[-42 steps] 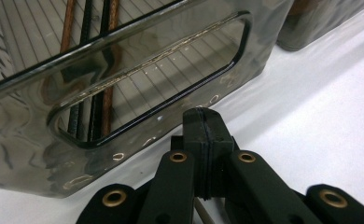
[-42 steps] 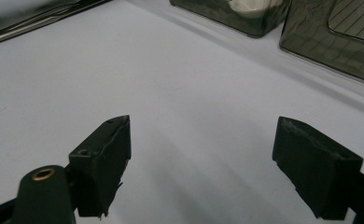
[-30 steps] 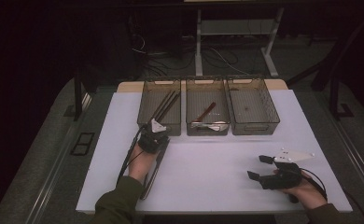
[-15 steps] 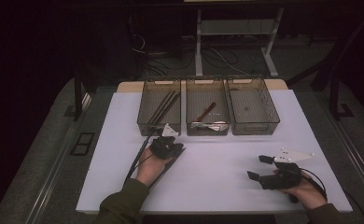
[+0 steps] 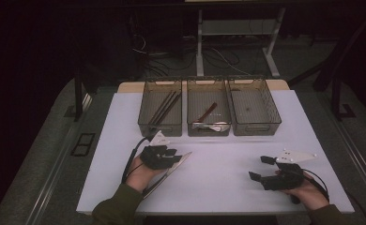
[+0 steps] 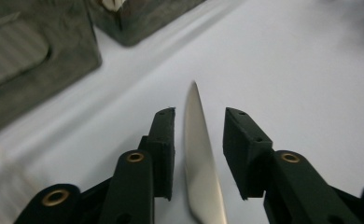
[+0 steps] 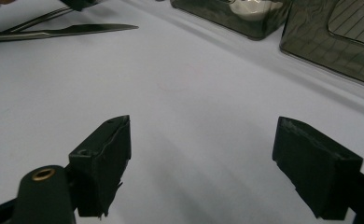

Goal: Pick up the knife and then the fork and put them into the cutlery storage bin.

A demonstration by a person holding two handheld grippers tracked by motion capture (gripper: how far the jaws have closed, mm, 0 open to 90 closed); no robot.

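The left gripper point(image 6: 199, 154) is straddling a knife point(image 6: 199, 163) lying near the table's point(image 5: 218, 187) front-left, jaws apart, not yet clamping; closing them seems next; the right gripper point(image 7: 217, 163) is waiting wide open.

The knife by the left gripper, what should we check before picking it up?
1. Knife lies between the left gripper jaws: ok.
2. Jaws closed on the blade: not ok, gaps show on both sides.
3. Knife flat on the white table: ok.
4. Right gripper open and apart from the knife: ok.
5. Which of the three bins takes knives: cannot tell.
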